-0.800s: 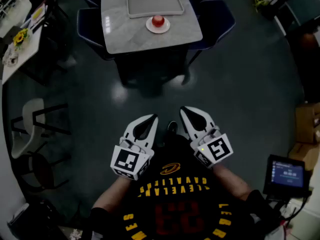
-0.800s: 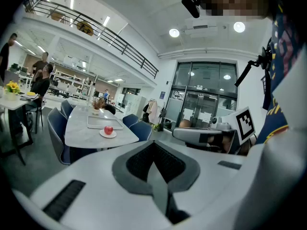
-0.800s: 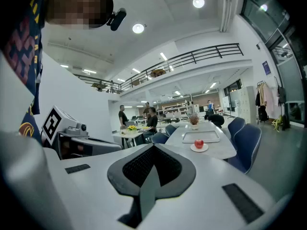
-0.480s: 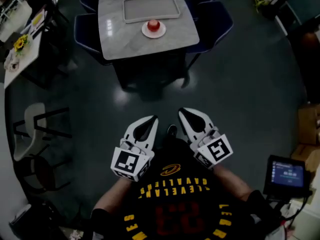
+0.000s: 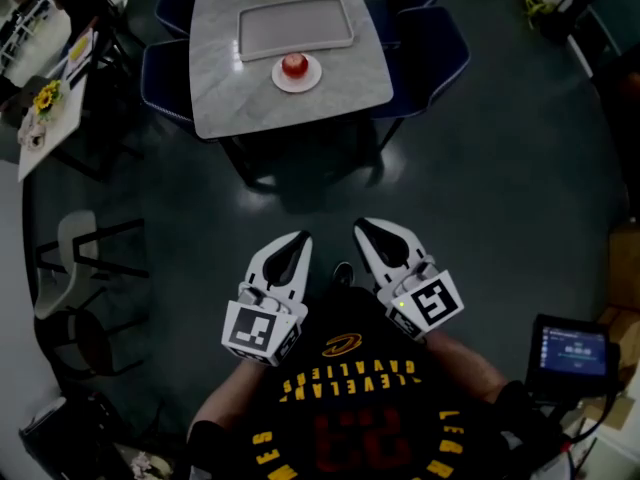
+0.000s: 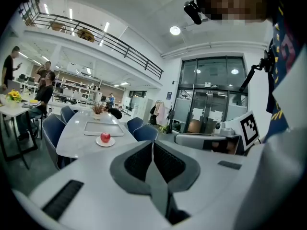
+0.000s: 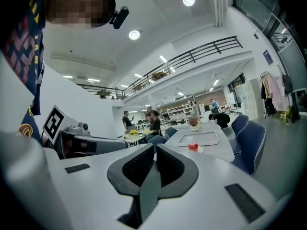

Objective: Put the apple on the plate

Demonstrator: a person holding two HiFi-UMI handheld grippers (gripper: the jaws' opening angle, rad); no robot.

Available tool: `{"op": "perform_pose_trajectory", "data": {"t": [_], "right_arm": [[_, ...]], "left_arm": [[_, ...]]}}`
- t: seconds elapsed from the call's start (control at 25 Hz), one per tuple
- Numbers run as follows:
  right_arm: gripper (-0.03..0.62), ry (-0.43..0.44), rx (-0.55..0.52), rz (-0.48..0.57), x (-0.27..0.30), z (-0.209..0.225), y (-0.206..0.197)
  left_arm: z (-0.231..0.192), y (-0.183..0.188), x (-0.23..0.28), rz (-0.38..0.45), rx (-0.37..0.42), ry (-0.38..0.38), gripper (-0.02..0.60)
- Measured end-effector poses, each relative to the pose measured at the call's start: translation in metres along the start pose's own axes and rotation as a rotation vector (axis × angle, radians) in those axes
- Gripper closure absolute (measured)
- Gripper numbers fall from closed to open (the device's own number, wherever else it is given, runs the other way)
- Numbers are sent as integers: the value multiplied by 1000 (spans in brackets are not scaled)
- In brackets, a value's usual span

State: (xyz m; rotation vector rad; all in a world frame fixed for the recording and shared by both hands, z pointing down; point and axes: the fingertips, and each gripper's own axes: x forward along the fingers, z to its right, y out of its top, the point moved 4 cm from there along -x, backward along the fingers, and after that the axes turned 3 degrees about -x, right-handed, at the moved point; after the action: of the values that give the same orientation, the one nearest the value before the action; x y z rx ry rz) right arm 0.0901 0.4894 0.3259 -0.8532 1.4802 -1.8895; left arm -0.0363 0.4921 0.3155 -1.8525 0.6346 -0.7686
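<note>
A red apple [image 5: 294,65] rests on a small white plate [image 5: 309,77] on a grey marble table [image 5: 225,88], far ahead of me. The apple [image 6: 105,137] and plate [image 6: 98,142] show small in the left gripper view, and the same apple [image 7: 193,146] with its plate [image 7: 198,150] in the right gripper view. My left gripper [image 5: 299,237] and right gripper [image 5: 360,225] hang close to my chest, well short of the table, side by side. Both are shut with nothing between their jaws.
A grey tray [image 5: 294,23] lies on the table behind the plate. Blue chairs [image 5: 430,43] flank the table on both sides. A white chair [image 5: 60,263] stands at the left, a small screen [image 5: 570,350] at the lower right. People sit at a desk [image 7: 132,135] further off.
The table with apple and plate has slid left and slightly down in the head view. Both grippers have stayed shut near my chest.
</note>
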Motion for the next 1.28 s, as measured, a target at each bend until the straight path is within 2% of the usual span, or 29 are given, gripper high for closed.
{"op": "perform_pose_trajectory", "data": {"t": [0.36,0.56,0.76,1.0,1.28], "right_arm": [[586,30,11,-1,10,33,5],[586,32,15,-15,16,25,3],[586,7,17,-20,49,70,3],[586,-42,24,-46,87,93,5],[586,-92,-5,-63,149,111,14]], "left_arm": [[-1,0,24,-28,-4,56,580],[-10,0,21,-16,-12,53,580],[-37,15,73,-11,-25,43,580],[-77,18,102,-27,-23,-2,580],[-140,47,133,-1,-22,-34,580]]}}
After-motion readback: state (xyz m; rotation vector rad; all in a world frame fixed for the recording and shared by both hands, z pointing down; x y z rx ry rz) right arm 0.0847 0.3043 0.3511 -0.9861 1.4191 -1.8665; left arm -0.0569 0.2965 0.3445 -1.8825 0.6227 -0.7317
